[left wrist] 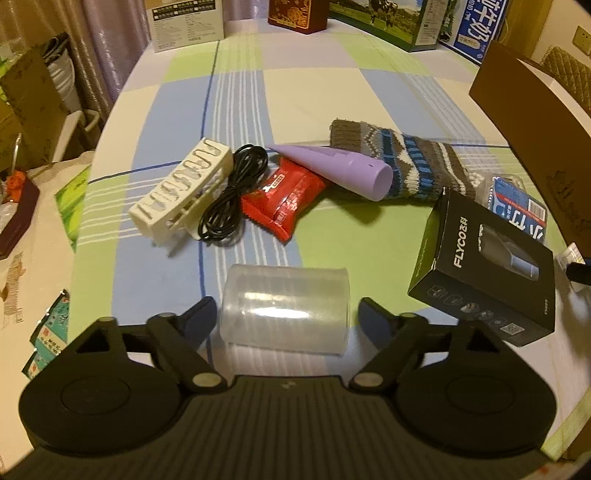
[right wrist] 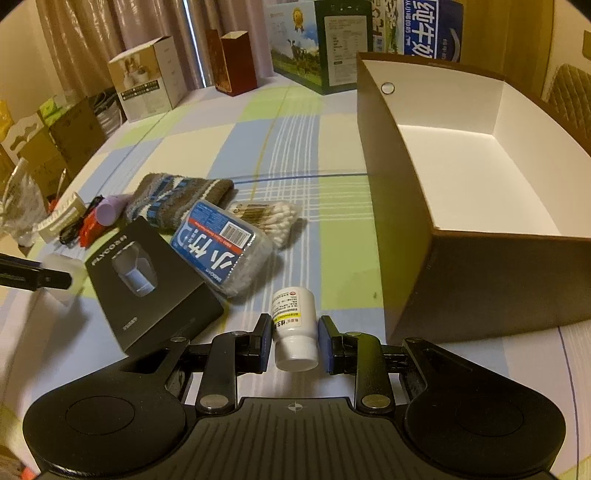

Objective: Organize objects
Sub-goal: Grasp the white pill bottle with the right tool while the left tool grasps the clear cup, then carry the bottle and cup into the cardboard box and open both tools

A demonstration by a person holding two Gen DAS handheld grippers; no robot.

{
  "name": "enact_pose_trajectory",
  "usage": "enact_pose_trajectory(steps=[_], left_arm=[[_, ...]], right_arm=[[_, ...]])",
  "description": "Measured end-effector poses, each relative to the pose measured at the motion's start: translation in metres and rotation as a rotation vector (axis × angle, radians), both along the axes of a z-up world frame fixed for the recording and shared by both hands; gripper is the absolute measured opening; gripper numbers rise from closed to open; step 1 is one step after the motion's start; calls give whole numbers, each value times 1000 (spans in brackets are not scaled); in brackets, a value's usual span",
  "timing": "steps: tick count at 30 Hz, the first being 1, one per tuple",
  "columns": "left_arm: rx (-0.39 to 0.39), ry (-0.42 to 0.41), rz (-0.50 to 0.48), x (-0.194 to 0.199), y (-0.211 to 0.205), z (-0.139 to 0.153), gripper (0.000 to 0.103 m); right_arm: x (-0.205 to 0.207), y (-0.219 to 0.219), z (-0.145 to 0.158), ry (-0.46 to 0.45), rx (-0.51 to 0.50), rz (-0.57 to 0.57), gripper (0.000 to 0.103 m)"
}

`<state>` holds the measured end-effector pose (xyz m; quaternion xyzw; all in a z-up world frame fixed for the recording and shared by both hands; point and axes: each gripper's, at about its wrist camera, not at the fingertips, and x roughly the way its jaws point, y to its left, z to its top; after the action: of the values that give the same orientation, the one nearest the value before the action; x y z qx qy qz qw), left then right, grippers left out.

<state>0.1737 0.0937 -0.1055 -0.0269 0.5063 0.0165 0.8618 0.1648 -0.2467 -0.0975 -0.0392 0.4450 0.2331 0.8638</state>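
left gripper: pitched downward, jaws apart, pads clear of contact | right gripper: pitched downward, jaws narrow, both pads pressing an object between them

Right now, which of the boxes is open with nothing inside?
The big brown cardboard box with white inner walls, beside the white pill bottle. The black FLYCO box and the cartons at the back are closed.

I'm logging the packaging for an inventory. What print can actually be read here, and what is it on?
"FLYCO": black box.
"纯牛奶", seen partly: blue milk carton.
Large white characters, unclear: blue-labelled cotton swab case.
Too small to read: white pill bottle label, barcodes, white carton panel.
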Motion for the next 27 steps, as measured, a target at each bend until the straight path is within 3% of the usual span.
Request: enact_pose_trajectory(steps=[1,11,18,27], left_arm=[[-4,1,-6,0,0,0,69],[16,-27,-23,-18,-9,14,69],[10,-107,-48,-28,-35,62,69],[-45,-256,-235,-9,-123,124,69]], right_arm=[[-1,-1,2,3,6,1,24],[-7,-12,39,-18,109,65,24],[-4,-23,76,-79,178,119,24],[24,-87,106,-143,197,29,24]])
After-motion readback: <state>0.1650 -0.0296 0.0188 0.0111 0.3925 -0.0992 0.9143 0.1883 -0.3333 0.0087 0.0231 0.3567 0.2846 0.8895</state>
